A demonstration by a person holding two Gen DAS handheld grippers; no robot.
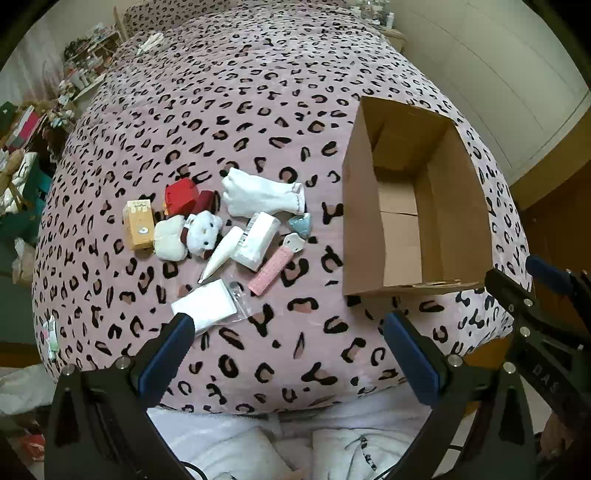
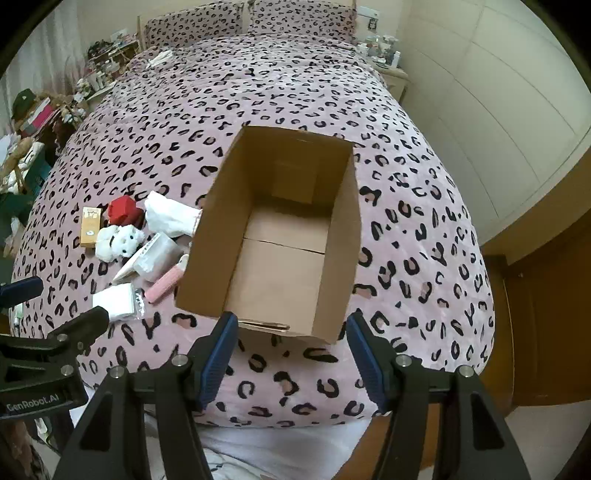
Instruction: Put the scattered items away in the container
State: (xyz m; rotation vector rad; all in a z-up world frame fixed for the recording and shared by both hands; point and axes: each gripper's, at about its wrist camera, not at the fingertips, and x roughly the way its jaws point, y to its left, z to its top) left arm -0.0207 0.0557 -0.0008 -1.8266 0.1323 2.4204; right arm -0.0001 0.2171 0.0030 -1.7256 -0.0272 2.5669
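Observation:
An open, empty cardboard box (image 1: pixel 439 199) (image 2: pixel 332 288) stands on the bed. Left of it lies a cluster of items: an orange carton (image 1: pixel 138 223), a red box (image 1: pixel 181 195), a white plush toy (image 1: pixel 201 230), white socks (image 1: pixel 258 192), a tissue pack (image 1: pixel 258 240), a white tube (image 1: pixel 221 256), a pink comb (image 1: pixel 269 271) and a clear bag with white contents (image 1: pixel 207 304). My left gripper (image 1: pixel 288 326) is open and empty, above the bed near the bag. My right gripper (image 2: pixel 290 328) is open and empty at the box's near edge.
The bed has a pink leopard-print cover (image 2: pixel 295 92) with pillows (image 2: pixel 295 18) at the far end. Cluttered shelves and boxes (image 1: pixel 26 158) stand to the left. A white wardrobe (image 2: pixel 498 110) and a wooden floor are on the right.

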